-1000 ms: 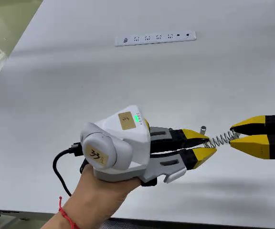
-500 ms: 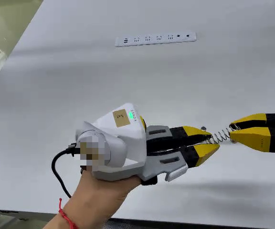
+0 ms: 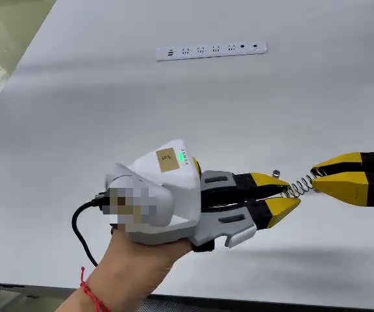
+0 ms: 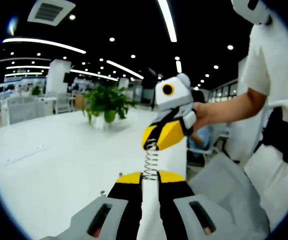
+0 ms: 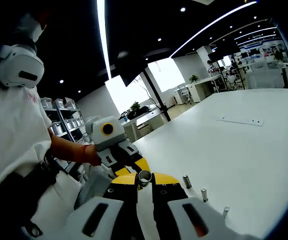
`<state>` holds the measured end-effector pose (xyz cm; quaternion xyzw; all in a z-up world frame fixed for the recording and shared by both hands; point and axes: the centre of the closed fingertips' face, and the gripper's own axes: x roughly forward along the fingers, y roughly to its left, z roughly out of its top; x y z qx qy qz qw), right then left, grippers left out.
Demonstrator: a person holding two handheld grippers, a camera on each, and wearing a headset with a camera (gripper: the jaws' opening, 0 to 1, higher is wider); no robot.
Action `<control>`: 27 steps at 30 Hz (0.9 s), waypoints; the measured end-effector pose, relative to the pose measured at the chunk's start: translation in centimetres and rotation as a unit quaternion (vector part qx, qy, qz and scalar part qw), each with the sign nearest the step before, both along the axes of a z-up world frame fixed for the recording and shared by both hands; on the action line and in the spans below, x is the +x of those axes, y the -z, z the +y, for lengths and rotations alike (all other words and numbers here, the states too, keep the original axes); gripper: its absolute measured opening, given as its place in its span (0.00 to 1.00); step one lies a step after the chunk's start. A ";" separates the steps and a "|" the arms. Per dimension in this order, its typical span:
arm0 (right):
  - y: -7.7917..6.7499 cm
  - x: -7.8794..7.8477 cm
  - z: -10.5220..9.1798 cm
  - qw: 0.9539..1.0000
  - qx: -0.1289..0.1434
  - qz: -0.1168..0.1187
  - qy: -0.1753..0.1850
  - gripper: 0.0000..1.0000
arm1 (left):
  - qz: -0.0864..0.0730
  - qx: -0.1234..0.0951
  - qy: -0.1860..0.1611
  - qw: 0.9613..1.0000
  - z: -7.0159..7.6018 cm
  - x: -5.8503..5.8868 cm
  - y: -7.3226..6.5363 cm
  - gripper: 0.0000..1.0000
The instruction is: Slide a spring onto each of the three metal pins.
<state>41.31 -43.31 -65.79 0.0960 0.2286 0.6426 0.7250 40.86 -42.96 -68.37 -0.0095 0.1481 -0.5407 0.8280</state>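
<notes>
Left tongs (image 3: 291, 195) and right tongs (image 3: 314, 178) at opposite ends of spring (image 3: 299, 187)

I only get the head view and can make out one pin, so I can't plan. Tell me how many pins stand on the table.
Observer: Three pins stand in a row on the table, seen in the right gripper view just beyond its fingers.
Operator: Report how the right gripper holds the spring.
Observer: End-on at the fingertips: the spring's hollow end faces that camera, pinched from both sides.
</notes>
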 end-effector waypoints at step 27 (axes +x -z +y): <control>-0.5 -0.8 0.9 0.997 -0.040 -0.040 -0.043 0.12 | 0.000 0.011 0.017 1.000 -0.7 -0.7 0.6 0.10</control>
